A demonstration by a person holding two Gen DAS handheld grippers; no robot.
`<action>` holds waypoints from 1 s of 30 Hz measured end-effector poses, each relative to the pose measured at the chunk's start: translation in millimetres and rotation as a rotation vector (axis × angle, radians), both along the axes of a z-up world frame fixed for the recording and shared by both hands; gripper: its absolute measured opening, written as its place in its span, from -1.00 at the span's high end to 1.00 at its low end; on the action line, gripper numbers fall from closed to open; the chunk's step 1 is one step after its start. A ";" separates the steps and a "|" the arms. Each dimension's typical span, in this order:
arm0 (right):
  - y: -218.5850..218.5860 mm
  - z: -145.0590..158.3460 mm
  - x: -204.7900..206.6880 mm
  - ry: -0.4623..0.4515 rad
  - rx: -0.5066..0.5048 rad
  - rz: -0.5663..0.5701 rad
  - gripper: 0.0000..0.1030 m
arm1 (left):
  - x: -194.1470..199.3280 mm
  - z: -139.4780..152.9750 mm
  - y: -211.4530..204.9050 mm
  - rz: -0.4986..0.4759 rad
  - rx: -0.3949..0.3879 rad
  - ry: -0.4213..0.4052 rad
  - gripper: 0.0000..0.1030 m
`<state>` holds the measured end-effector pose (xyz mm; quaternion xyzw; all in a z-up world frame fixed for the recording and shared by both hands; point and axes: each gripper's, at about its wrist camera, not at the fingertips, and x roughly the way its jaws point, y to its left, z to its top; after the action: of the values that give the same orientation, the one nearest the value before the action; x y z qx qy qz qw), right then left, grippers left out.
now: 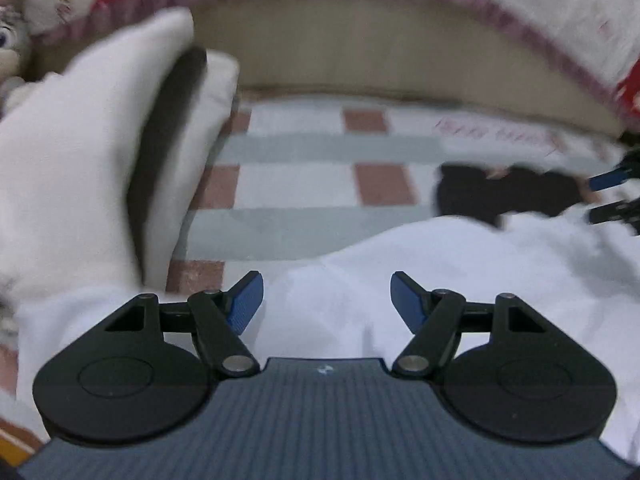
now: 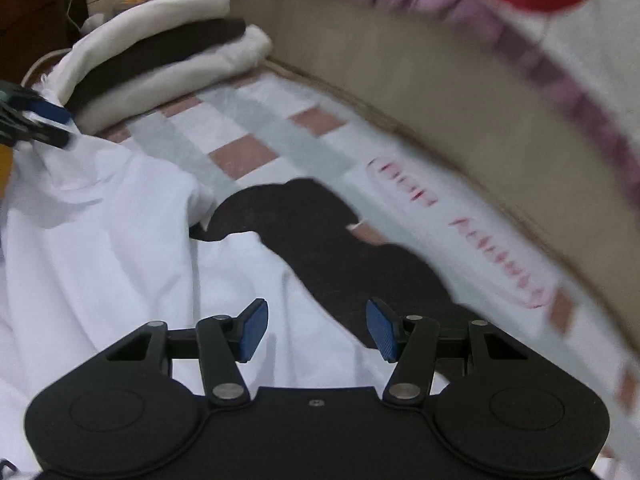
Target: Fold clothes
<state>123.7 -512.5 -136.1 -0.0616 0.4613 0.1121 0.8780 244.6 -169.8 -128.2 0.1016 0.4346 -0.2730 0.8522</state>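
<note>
left wrist: our left tool (image 1: 327, 300) gapes wide, empty, above white garment (image 1: 460, 280) on checked bed sheet (image 1: 304, 184). right wrist: our right tool (image 2: 317, 330) open, nothing gripped, over same garment beside dark garment (image 2: 328, 240).

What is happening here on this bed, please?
A person is folding clothes with two handheld grippers. A crumpled white cloth garment lies on the checked bed sheet, partly covering a dark brown garment. The left gripper and the right gripper both hang open above the white garment, holding nothing. A folded stack of white and dark clothes already sits aside.
</note>
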 end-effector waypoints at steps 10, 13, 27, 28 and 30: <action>9.4 -47.7 39.9 0.086 0.156 -0.007 -0.17 | 2.8 -45.7 -8.5 -0.078 0.060 -0.038 -0.43; 6.4 -57.3 35.8 0.128 0.171 -0.023 -0.17 | 9.9 -57.2 -10.5 -0.064 0.041 0.030 -0.43; 35.8 -67.2 57.7 0.083 0.091 -0.080 -0.35 | 14.9 -69.2 -25.8 -0.030 0.012 -0.019 -0.51; 45.7 -67.8 60.6 0.069 0.029 -0.056 -0.34 | 15.1 -70.2 -25.3 -0.026 0.008 -0.020 -0.53; 49.6 -65.0 59.4 0.047 0.065 -0.064 0.13 | 15.6 -71.5 -23.6 -0.023 -0.001 -0.020 -0.55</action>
<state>183.1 -462.9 -201.1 -0.0156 0.4798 0.1002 0.8715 260.1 -193.4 -199.6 0.1091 0.4248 -0.2821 0.8533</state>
